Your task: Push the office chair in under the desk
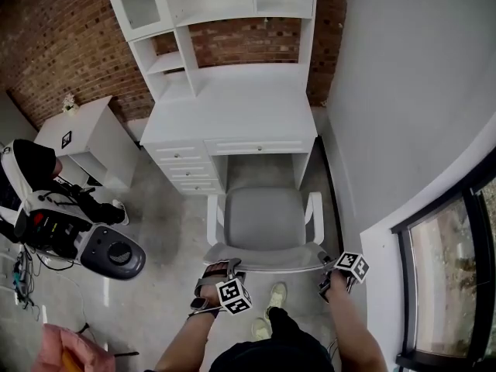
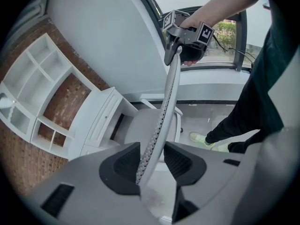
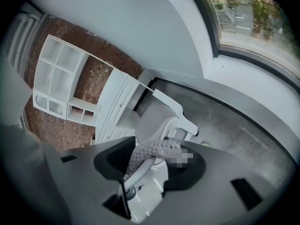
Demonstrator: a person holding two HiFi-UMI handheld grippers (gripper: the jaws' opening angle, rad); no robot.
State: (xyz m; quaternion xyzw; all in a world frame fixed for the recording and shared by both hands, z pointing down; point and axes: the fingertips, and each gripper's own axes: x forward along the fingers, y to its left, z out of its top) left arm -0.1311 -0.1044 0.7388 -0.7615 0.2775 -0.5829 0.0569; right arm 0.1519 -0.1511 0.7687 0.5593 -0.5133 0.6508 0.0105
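Observation:
A white office chair with a grey seat (image 1: 263, 217) stands before the kneehole of a white desk (image 1: 232, 111); its front reaches the desk's edge. Its mesh backrest (image 1: 267, 260) is nearest me. My left gripper (image 1: 223, 268) is shut on the backrest's left end, whose rim (image 2: 171, 93) runs up between the pads of the left gripper (image 2: 152, 161). My right gripper (image 1: 325, 262) is shut on the right end, where the mesh (image 3: 154, 149) fills the gap of the right gripper (image 3: 150, 162). The left gripper view also shows the right gripper (image 2: 174, 51) on the rim's far end.
A hutch of white shelves (image 1: 209, 6) sits on the desk against a brick wall. A small white cabinet (image 1: 85, 134) and a black-and-white machine (image 1: 112, 254) stand at the left. A grey wall (image 1: 403, 91) and a window (image 1: 449, 285) close the right side. My shoes (image 1: 267, 312) are behind the chair.

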